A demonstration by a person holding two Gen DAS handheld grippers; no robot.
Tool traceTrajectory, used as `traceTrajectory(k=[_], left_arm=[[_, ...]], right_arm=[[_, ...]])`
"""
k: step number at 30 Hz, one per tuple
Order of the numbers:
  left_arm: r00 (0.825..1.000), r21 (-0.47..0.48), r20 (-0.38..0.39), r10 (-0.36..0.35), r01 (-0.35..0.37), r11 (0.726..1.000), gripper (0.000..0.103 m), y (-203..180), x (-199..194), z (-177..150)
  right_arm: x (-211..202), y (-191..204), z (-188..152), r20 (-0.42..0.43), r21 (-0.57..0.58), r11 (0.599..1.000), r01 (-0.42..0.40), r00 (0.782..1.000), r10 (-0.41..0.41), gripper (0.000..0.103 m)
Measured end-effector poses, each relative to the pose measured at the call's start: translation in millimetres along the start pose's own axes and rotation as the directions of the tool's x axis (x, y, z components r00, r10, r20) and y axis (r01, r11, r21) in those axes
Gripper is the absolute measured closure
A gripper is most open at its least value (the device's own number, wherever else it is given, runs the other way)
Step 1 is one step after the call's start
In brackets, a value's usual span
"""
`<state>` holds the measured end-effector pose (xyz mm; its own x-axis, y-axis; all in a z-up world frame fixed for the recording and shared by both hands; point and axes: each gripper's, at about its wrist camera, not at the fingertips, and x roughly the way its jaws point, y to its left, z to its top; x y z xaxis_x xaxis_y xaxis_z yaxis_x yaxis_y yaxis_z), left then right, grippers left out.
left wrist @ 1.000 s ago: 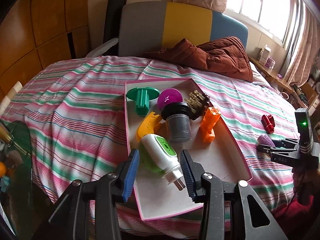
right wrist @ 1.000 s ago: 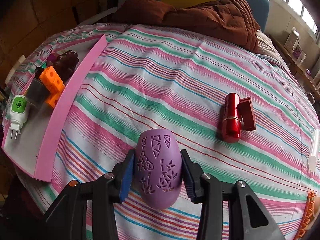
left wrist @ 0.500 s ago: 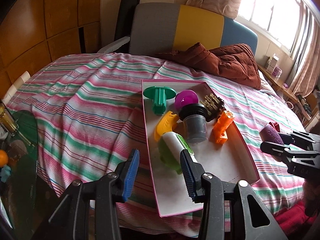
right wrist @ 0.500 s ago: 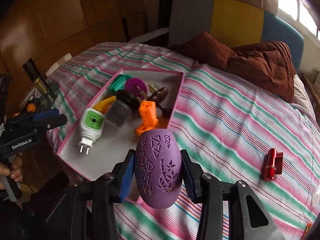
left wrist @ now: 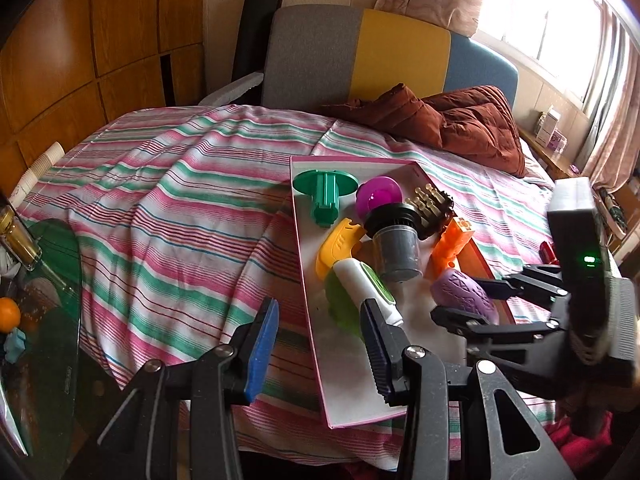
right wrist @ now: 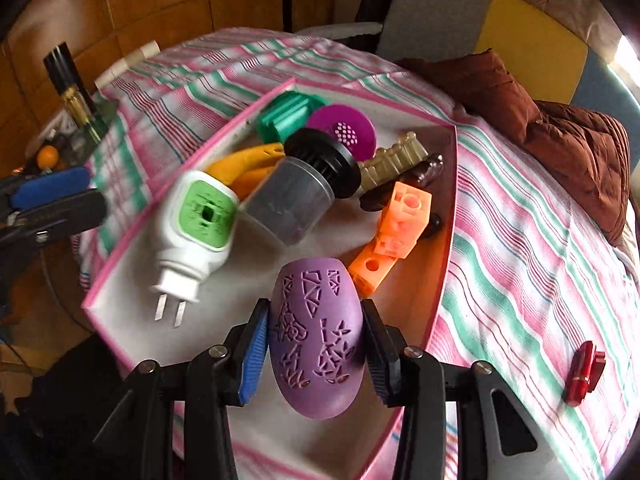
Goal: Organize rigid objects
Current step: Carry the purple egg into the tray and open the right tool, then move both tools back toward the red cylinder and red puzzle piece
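Both grippers show here: the right gripper (right wrist: 314, 346) is clamped on a purple egg-shaped shell (right wrist: 316, 336), hanging over the near end of the pink-rimmed tray (right wrist: 448, 240), just beside the orange block (right wrist: 394, 236). Left gripper (left wrist: 318, 338) has its jaws apart with nothing between them, near the tray's near-left edge, and a red piece (right wrist: 582, 374) lies on the striped bedspread (right wrist: 540, 248) off the tray's right side.

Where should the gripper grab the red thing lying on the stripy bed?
Probably across the round red tube, coming down from above. It lies flat on the bedspread with open cloth all around, so the fingers can straddle its narrow sides. The little block stuck on one side looks harder to pinch squarely.
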<state>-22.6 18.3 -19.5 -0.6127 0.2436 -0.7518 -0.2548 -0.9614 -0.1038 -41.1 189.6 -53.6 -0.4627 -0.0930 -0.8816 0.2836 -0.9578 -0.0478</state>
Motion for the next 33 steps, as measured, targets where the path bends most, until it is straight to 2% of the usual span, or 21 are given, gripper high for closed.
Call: traceTrajectory(k=[3,10,15,23,28,33], left_arm=[[1.0,-0.001,-0.003,-0.002,0.002,1.0,0.06,0,1,0],[1.0,0.009,0.003,0.004,-0.004,1.0,0.06,-3,0,0],[1.0,0.011,0.003,0.011,-0.011,1.0,0.06,-3,-1,1],[0.999,0.026,0.022,0.024,-0.024,0.999,0.058,-5,-7,4],[0.999,0.042,0.033,0.027,-0.028,0.999,0.058,-10,-11,6],[0.998,0.07,0.05,0.022,-0.025,0.997,0.058,-20,-17,10]], right_arm=[[10,-4,2,-0.015,0.002,0.999,0.044,0.999,-0.044,0.059],[8,-14,0,0.001,0.038,0.999,0.011,1.0,-0.011,0.059],[-6,-18,-2,0.059,0.074,0.996,-0.039,0.998,0.035,0.052],[-39,-28,-4,0.157,0.112,0.988,-0.11,0.983,0.092,0.052],[-57,-42,-7,0.196,0.13,0.986,-0.099,0.978,0.073,0.052],[-79,-76,-17,0.225,0.183,0.982,-0.047,0.974,0.004,0.052]])
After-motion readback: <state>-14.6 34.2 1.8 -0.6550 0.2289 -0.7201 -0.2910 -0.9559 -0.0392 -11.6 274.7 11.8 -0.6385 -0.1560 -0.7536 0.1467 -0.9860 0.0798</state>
